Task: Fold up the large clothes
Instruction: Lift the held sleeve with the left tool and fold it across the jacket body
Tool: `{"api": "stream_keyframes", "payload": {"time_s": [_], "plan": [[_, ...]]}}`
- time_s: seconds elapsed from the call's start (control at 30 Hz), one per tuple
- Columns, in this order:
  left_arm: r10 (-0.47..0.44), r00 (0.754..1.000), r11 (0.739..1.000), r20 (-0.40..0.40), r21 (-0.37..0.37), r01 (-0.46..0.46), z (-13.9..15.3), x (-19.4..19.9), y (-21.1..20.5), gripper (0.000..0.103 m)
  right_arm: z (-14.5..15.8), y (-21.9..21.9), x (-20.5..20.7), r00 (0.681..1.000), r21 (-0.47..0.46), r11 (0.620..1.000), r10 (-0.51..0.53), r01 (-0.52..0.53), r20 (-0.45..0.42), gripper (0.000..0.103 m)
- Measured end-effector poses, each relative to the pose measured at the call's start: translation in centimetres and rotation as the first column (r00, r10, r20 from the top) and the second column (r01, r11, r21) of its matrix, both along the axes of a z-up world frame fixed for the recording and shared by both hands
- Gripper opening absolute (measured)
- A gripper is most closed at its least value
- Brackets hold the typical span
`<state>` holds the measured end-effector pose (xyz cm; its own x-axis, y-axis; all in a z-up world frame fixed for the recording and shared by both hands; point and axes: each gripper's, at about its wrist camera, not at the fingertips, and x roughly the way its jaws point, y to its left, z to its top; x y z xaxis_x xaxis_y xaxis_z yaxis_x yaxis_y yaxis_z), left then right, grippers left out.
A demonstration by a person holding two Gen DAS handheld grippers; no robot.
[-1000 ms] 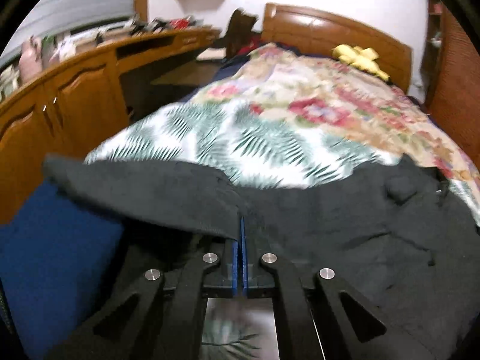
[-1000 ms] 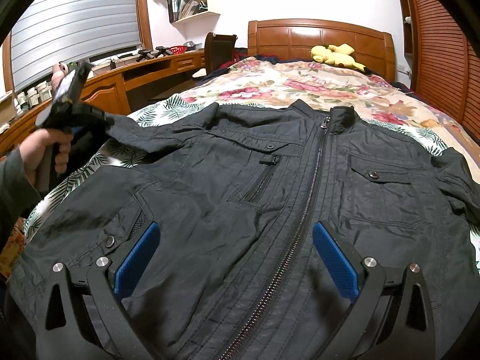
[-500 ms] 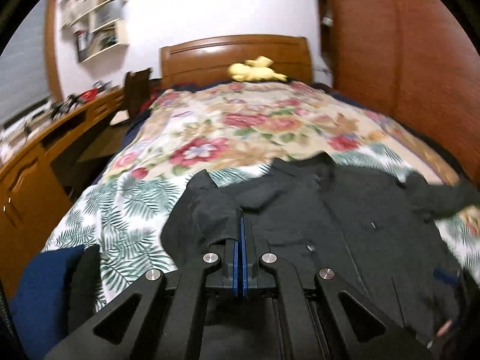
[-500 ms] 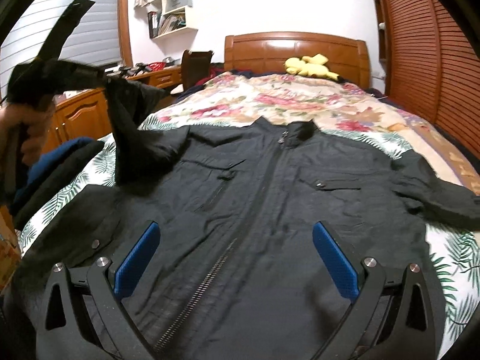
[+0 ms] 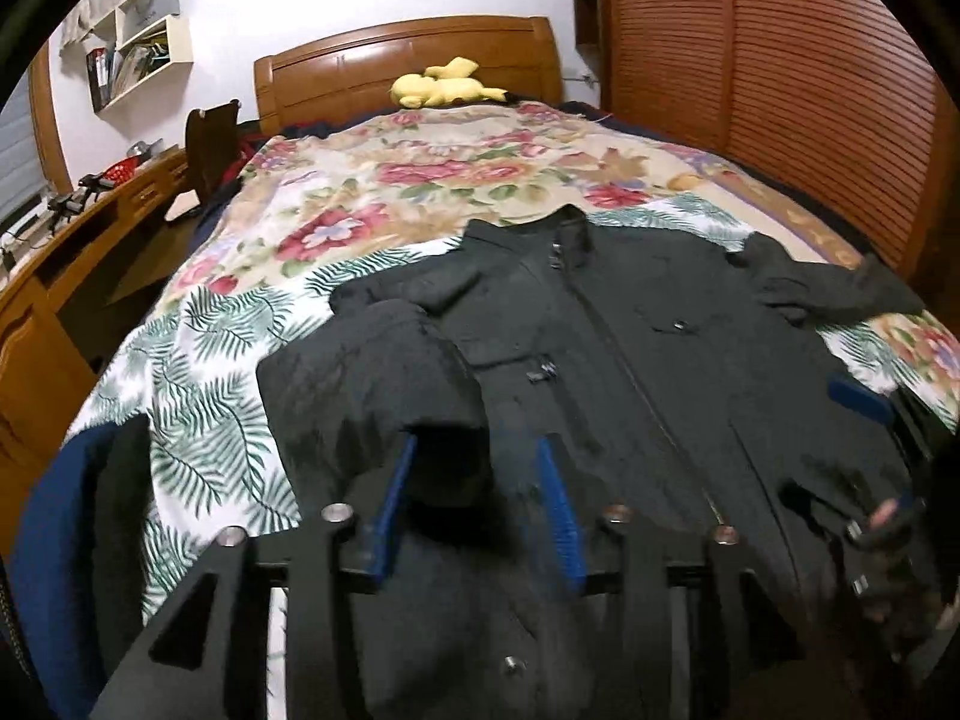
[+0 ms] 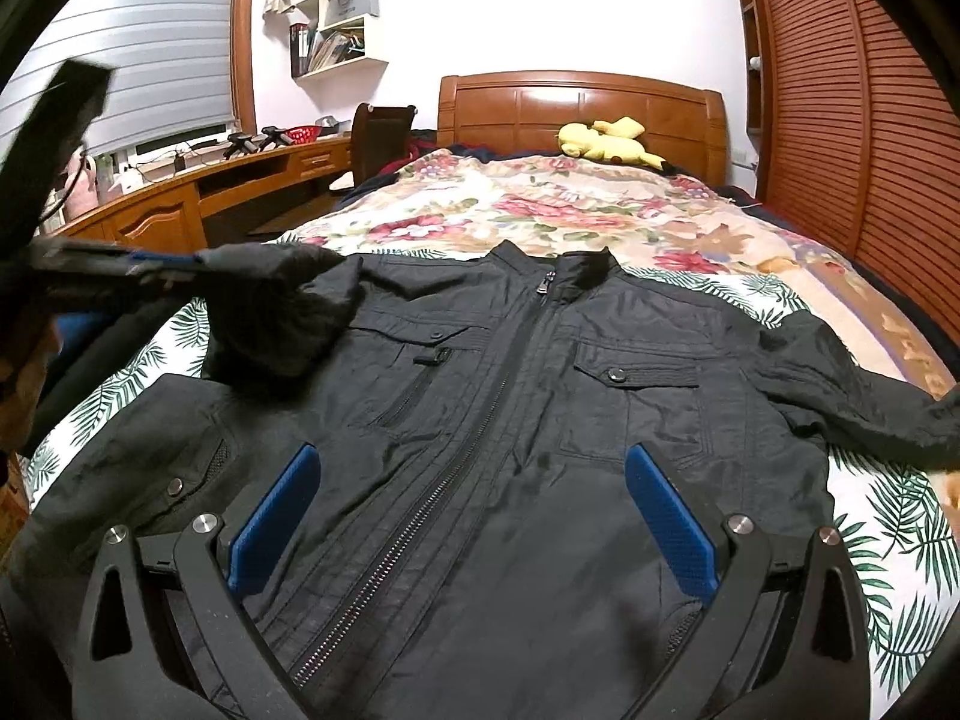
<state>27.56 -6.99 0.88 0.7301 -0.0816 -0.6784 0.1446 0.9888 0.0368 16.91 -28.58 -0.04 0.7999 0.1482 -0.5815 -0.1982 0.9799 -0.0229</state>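
Jacket point(image 6: 492, 420) sleeve point(image 5: 384, 378) between opening left tongs point(image 5: 474, 504)

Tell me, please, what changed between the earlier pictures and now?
The left gripper carried the jacket's sleeve from the bed's edge inward over the black jacket. Its jaws have just been opening; the cuff is between them, apparently loose. The right gripper stayed open above the hem, and the jacket's body and other sleeve stayed flat.

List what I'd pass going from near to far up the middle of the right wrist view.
right gripper → black jacket → fern-print sheet → floral bedspread → yellow plush toy → wooden headboard → white wall
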Motion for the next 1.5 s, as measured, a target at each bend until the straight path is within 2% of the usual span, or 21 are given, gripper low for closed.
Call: {"api": "stream_keyframes", "payload": {"time_s": [0.17,0.3,0.5,0.63,0.83,0.97,1.3,1.37,1.43,1.5], "plan": [[0.019,1.000,1.000,0.012,-0.025,-0.018,0.8,-1.7,1.6,0.054,-0.2,0.3,0.0,1.000,-0.002,1.000,0.003,-0.003,-0.003,0.102],[0.073,0.997,0.997,0.014,-0.028,-0.073,0.0,-1.4,3.4,0.060,-0.4,0.6,0.1,1.000,-0.008,1.000,0.007,-0.007,-0.008,0.102],[0.142,0.989,0.989,-0.044,-0.029,-0.143,-2.3,1.7,5.4,0.064,-0.7,0.7,0.4,1.000,-0.012,1.000,0.011,-0.011,-0.017,0.102],[0.163,0.982,0.984,-0.097,-0.060,-0.170,-3.8,3.5,6.1,0.065,-0.9,0.8,0.6,1.000,-0.014,1.000,0.014,-0.014,-0.024,0.102],[0.188,0.968,0.980,-0.169,-0.032,-0.196,-6.1,6.7,5.9,0.065,-1.5,0.8,1.0,0.999,-0.015,1.000,0.018,-0.018,-0.041,0.102],[0.198,0.955,0.976,-0.221,-0.049,-0.213,-7.7,8.2,6.1,0.065,-1.6,0.8,1.0,0.999,-0.012,1.000,0.020,-0.021,-0.047,0.102],[0.200,0.950,0.977,-0.241,-0.024,-0.212,-9.2,9.7,5.6,0.066,-2.1,1.1,1.4,0.998,-0.018,0.999,0.026,-0.027,-0.062,0.102],[0.193,0.952,0.979,-0.238,-0.014,-0.202,-9.2,9.8,5.3,0.058,-2.1,1.1,1.3,0.998,-0.020,0.999,0.026,-0.027,-0.061,0.102],[0.185,0.954,0.982,-0.237,0.001,-0.190,-9.0,9.7,5.1,0.037,-2.1,1.1,1.4,0.998,-0.020,0.999,0.024,-0.025,-0.062,0.102],[0.185,0.956,0.982,-0.228,0.015,-0.186,-8.5,9.7,5.0,0.024,-2.0,1.2,1.3,0.998,-0.025,0.999,0.021,-0.023,-0.061,0.102]]}}
